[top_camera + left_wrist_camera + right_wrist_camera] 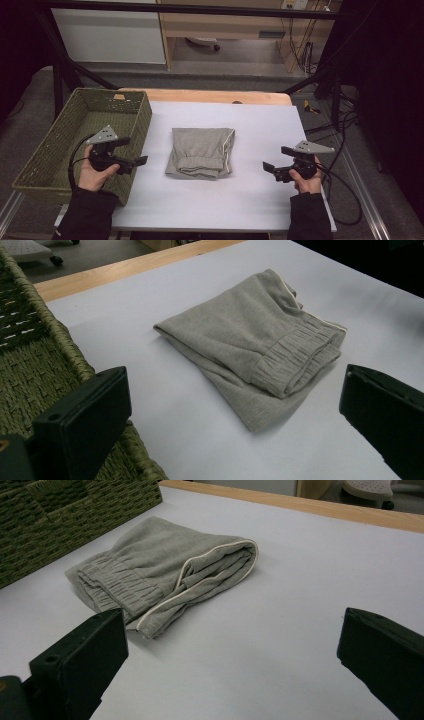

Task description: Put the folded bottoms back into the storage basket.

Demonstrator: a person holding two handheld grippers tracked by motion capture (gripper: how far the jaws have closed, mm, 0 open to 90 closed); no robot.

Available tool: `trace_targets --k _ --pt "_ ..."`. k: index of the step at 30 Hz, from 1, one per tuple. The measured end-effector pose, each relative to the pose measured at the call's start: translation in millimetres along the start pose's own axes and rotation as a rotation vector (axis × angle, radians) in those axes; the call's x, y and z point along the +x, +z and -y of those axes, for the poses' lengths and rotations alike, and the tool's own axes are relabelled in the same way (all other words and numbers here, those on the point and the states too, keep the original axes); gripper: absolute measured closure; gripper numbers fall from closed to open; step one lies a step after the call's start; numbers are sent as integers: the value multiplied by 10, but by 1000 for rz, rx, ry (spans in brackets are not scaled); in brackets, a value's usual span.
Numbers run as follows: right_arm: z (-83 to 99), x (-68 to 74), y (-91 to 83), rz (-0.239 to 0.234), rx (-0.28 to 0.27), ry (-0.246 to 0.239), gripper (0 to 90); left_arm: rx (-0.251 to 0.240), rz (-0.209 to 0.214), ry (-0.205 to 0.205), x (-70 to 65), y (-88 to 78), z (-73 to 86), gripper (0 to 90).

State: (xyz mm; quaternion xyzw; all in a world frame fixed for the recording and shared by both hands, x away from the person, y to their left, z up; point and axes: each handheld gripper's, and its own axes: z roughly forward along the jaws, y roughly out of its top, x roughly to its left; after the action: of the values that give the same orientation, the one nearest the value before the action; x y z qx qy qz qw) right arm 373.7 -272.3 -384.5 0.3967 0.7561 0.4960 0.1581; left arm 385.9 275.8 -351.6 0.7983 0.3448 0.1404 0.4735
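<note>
Flanking one folded garment (201, 152), two open tools

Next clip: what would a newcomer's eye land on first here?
First, the folded grey garment lying alone in the middle of the white table cover, its elastic band toward the person. Next, the green woven basket at the table's left edge. The left gripper and the right gripper flank the garment, both with jaws wide open and pointing inward at it, touching nothing.
</note>
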Motion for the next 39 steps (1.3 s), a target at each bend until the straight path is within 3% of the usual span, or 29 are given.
trace_targets --k 39 --pt "0 12 18 -2 2 -2 4 -5 -25 1 -50 -84 -91 0"
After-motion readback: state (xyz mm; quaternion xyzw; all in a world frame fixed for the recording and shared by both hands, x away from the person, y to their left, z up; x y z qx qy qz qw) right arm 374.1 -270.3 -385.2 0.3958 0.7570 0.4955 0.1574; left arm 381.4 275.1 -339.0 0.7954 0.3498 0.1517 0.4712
